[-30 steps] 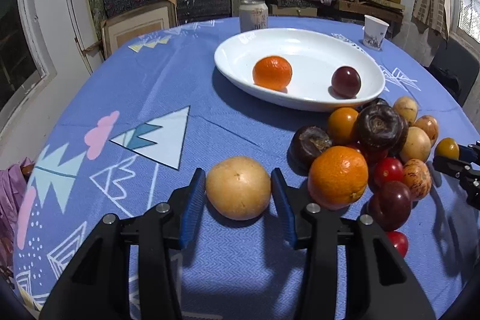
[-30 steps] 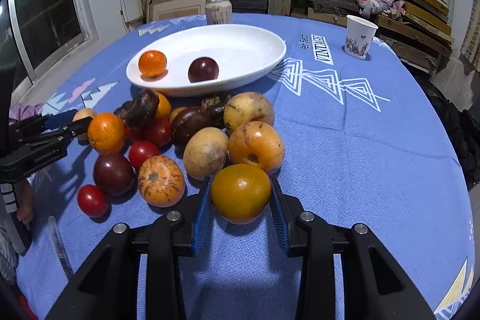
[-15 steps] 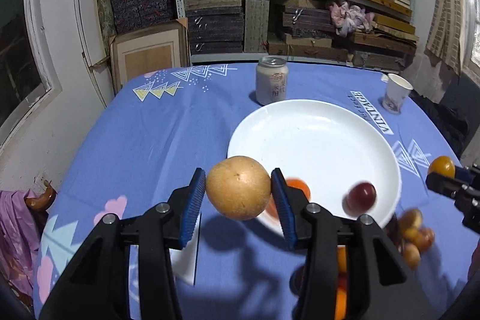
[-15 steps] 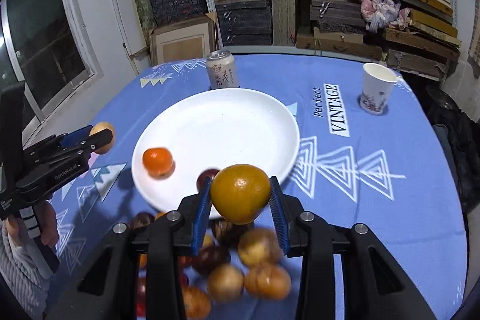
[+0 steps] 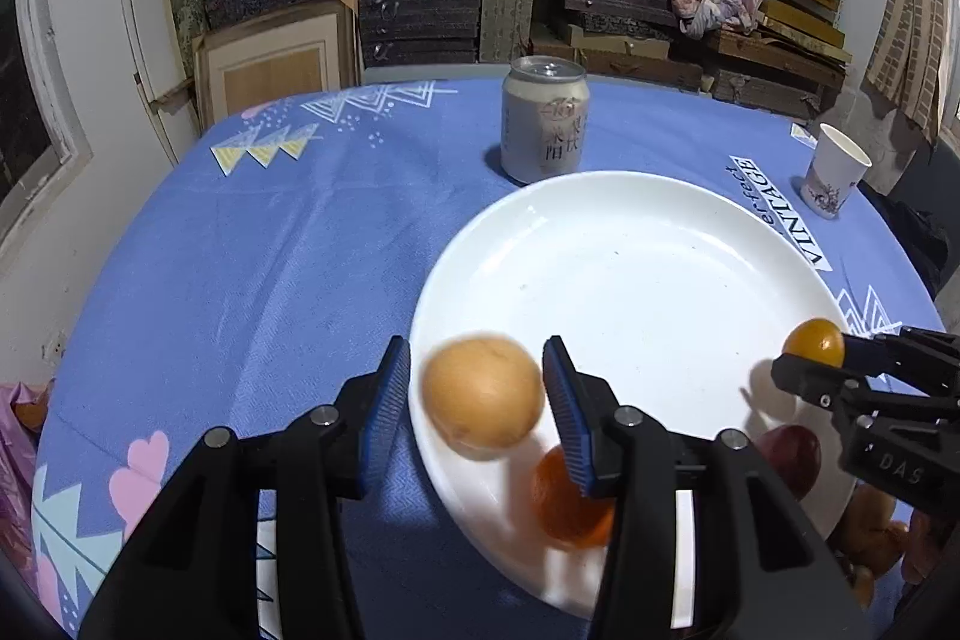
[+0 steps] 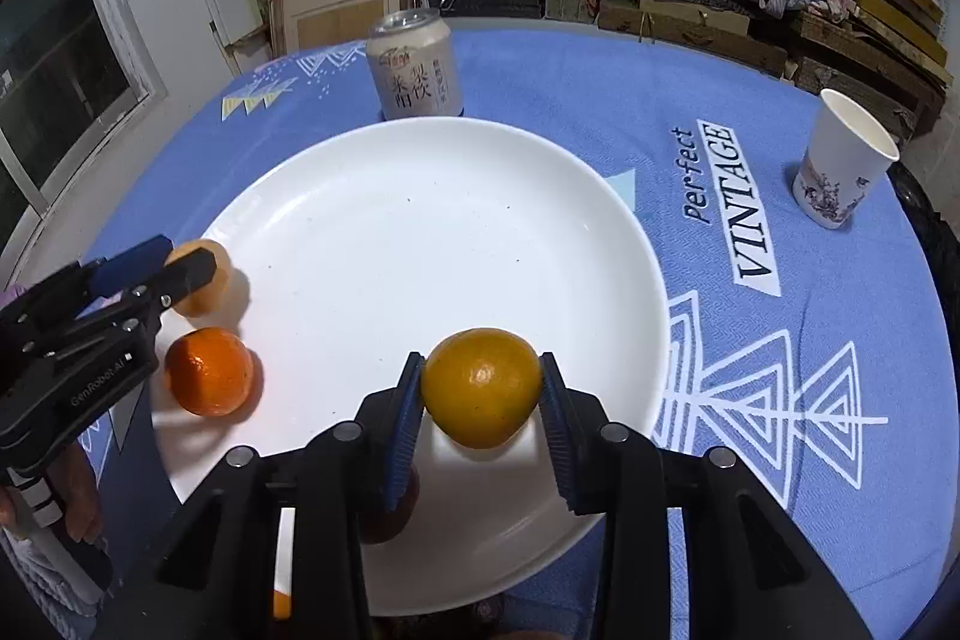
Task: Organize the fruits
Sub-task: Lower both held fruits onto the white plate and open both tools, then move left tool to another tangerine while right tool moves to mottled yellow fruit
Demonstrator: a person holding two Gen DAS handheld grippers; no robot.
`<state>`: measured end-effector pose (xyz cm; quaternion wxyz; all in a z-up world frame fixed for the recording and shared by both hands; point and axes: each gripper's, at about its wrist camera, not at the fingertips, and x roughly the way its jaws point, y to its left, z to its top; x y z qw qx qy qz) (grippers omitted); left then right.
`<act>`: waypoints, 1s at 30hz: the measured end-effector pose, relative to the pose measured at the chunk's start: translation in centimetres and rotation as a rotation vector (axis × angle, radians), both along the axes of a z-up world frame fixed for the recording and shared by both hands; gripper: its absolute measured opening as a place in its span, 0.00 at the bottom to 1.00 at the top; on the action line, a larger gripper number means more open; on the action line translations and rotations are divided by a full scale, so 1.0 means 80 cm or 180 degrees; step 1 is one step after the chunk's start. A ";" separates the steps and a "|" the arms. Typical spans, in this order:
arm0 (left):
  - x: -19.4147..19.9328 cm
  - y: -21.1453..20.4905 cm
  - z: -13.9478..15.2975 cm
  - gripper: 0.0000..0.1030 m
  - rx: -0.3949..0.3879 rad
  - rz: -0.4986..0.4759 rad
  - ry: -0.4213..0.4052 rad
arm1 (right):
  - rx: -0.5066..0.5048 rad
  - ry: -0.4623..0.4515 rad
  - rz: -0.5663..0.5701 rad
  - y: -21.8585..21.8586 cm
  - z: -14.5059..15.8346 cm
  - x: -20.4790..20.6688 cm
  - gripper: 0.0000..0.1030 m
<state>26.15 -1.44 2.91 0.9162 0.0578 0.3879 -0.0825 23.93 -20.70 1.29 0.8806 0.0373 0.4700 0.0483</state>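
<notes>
My left gripper [image 5: 477,388] has opened; the tan round fruit [image 5: 482,396] sits blurred between its jaws with gaps on both sides, over the left rim of the white plate [image 5: 630,280]. My right gripper [image 6: 480,388] is shut on a yellow-orange fruit [image 6: 480,387] above the plate's near part [image 6: 420,244]. An orange mandarin [image 6: 209,371] and a dark red fruit [image 5: 791,457] lie in the plate. The left gripper also shows in the right wrist view [image 6: 180,274], with the tan fruit [image 6: 207,280] at its tip.
A drink can [image 5: 545,128] stands just behind the plate. A paper cup [image 6: 843,158] stands at the back right. More fruit [image 5: 876,538] lies on the blue cloth beside the plate's near right edge. Shelves of boxes stand behind the table.
Both grippers lifted their fruits from the table and carried them over the plate. The left jaws have now parted from the tan fruit, which blurs as it drops.
</notes>
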 end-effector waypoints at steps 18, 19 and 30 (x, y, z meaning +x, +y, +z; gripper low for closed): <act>-0.091 0.032 0.044 0.64 -0.0100 0.0008 -0.0191 | -0.0004 -0.0442 0.0017 -0.004 0.070 -0.081 0.54; -0.105 0.032 0.044 0.65 -0.0092 -0.0025 -0.0218 | -0.0050 -0.0511 0.0023 -0.004 0.074 -0.099 0.57; -0.214 0.012 0.009 0.68 0.0073 -0.0297 -0.0179 | -0.0208 -0.0983 -0.0037 -0.010 0.068 -0.245 0.75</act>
